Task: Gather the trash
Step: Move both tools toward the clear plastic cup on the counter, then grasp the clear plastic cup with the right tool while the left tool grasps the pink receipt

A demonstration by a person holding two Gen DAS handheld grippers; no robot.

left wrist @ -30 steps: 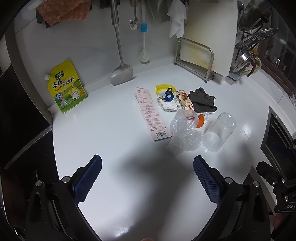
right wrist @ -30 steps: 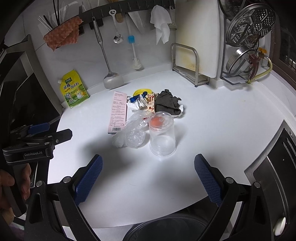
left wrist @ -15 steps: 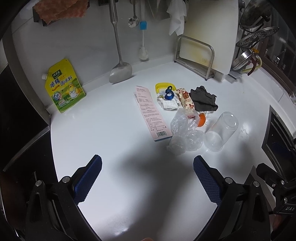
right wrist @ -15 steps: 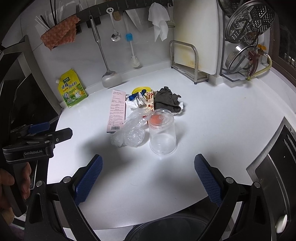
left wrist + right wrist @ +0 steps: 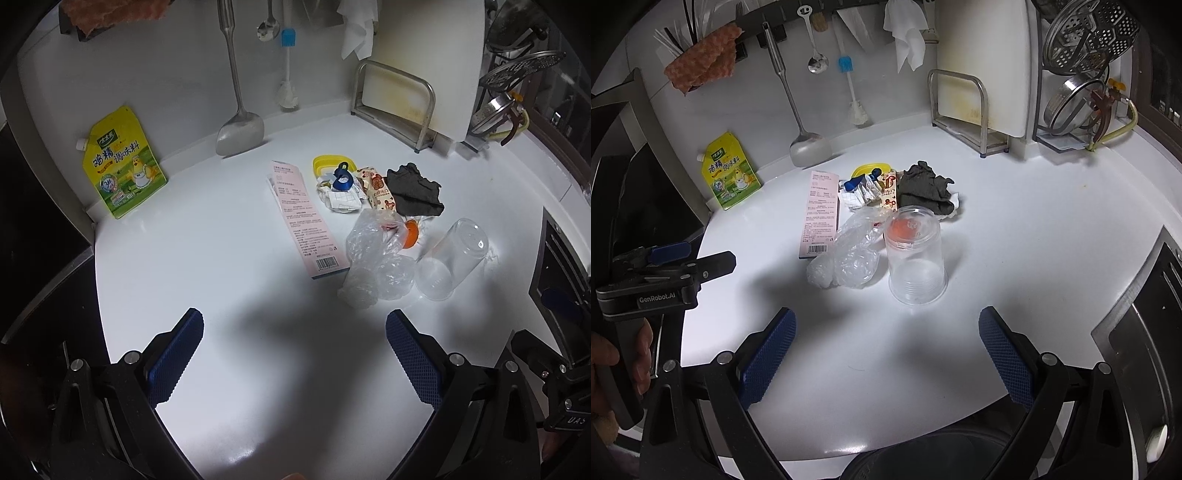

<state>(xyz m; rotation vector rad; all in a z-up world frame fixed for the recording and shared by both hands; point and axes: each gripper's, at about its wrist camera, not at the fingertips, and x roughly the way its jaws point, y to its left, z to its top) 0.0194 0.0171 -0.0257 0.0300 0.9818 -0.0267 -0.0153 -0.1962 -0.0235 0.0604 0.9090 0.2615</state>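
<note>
1. The right claw [image 5: 886, 354] is spread wide and holds nothing. The left claw [image 5: 294, 350] is spread wide too, with nothing in it.
2. Just ahead of the right claw lies a clear plastic cup [image 5: 916, 254] on its side, its open mouth facing the claw. It is round and smooth, so it could roll away or squash if the claw squeezes too hard.
3. Touching the cup's left side is a crinkly clear bag [image 5: 851, 254]. It is thin and floppy and could slip out of the fingers.
4. Past the bag lie a pink paper box [image 5: 820, 214], a dark rag [image 5: 923, 188] and small wrappers [image 5: 871, 188]. A careless push could scatter them over the white counter [image 5: 1034, 240].
5. A dark bin rim [image 5: 923, 454] sits under the right claw. Trash dropped too early could miss it.
</note>
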